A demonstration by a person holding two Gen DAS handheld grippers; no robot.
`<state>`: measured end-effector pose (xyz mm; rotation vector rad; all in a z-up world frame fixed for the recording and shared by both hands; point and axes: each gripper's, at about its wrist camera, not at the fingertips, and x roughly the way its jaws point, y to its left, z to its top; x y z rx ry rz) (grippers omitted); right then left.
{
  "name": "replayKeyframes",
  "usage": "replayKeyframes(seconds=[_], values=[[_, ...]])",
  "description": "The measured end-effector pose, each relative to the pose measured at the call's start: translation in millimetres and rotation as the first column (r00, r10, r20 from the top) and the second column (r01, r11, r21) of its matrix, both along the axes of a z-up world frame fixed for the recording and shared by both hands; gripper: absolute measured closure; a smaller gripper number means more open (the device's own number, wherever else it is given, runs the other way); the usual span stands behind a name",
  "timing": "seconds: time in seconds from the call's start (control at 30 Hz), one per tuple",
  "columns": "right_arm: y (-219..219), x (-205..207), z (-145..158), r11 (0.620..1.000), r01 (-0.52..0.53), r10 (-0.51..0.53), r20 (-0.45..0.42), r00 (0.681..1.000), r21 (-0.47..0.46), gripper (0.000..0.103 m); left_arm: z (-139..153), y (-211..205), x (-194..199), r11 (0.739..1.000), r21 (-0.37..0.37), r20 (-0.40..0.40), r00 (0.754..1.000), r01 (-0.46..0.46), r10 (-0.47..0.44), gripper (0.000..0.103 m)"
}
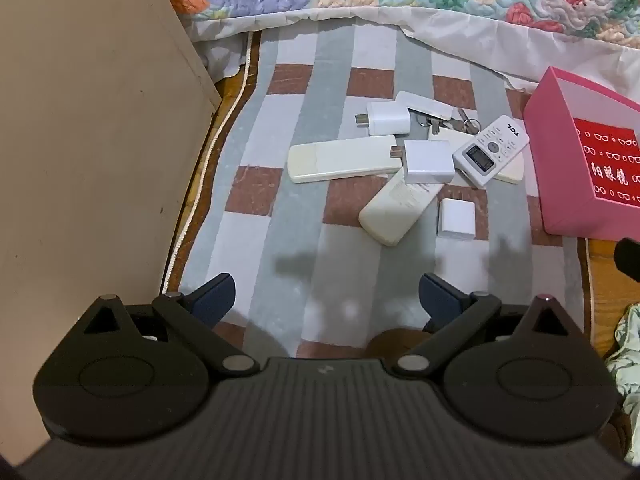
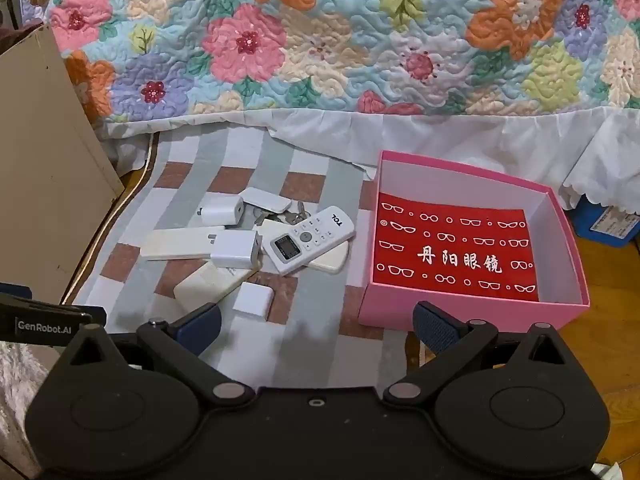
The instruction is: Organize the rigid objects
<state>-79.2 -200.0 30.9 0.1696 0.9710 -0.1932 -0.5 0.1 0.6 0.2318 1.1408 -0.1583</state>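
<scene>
— What do your tools look like right now?

— My left tool [image 1: 327, 298] has its fingers wide apart with nothing between them, angled down over the checked mat [image 1: 280, 264]. My right tool [image 2: 316, 322] is just as wide and empty, hovering by the near wall of the pink box [image 2: 400, 316].

— And the things to sort?

— All heaped on the mat, left of the box. A white TCL remote [image 2: 310, 240] lies face up on top of a cream remote [image 2: 334, 260]. Another cream remote [image 1: 344, 159] lies crosswise on the left, and a third [image 1: 394, 210] slants out from under a white charger plug [image 1: 429, 161]. A second plug [image 1: 388, 118] sits further back, beside a flat white case [image 1: 428, 105] and a bunch of keys [image 1: 466, 122]. A small white cube charger [image 1: 457, 219] lies apart, nearest me.

— Anything in the box?

— Only its red lining printed with glasses [image 2: 456, 250].
</scene>
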Motion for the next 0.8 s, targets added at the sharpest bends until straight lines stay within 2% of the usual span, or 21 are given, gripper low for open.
replayKeyframes(seconds=[0.8], values=[[-8.4, -0.9, -2.7, 0.999, 0.050, -0.050, -0.035, 0.998, -0.020, 0.000, -6.5, 0.7, 1.1, 1.000, 0.012, -0.006, 1.000, 0.003, -0.003, 0.003]])
